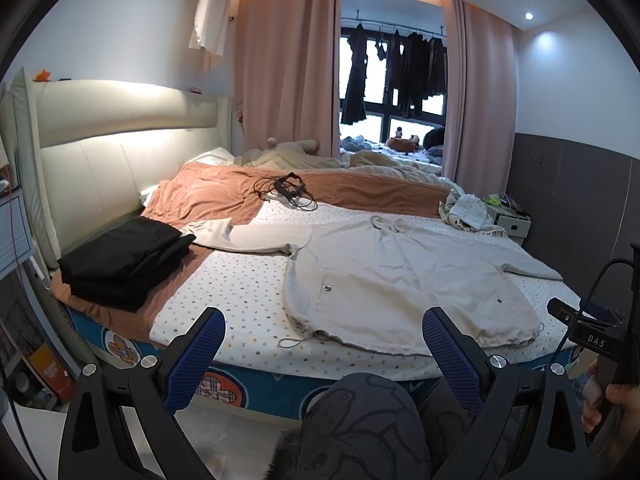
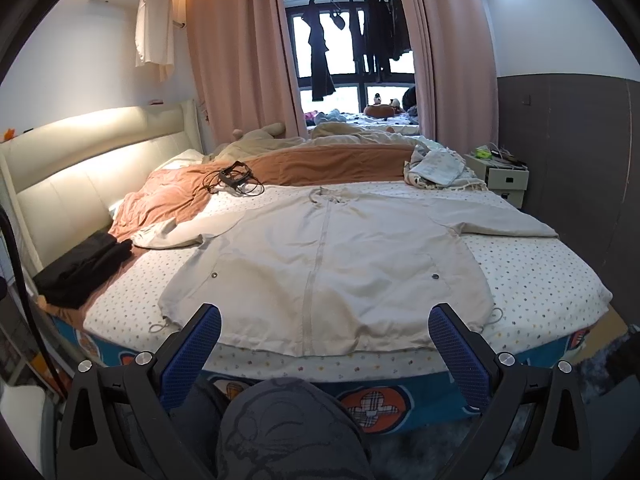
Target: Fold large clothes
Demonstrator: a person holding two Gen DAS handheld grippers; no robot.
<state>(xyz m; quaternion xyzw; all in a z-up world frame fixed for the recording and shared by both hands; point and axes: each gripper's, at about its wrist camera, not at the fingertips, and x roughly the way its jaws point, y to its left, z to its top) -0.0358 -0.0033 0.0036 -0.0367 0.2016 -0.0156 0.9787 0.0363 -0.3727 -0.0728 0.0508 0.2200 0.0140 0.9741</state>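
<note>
Two grippers are hovering short of the bed's near edge, each with blue-padded fingers spread wide and holding nothing: the left gripper (image 1: 324, 344) and the right gripper (image 2: 325, 338). Lying flat and front-up on the dotted sheet (image 2: 532, 276), a beige zip-front jacket (image 2: 328, 268) is stretching its sleeves toward 9 and 3 o'clock, hem nearest the fingers. Folded black clothes (image 1: 124, 260) are sitting at 9 o'clock, well apart, and a tangled black cable (image 2: 234, 180) is resting at 11 o'clock on the rust-orange blanket (image 2: 168, 196).
</note>
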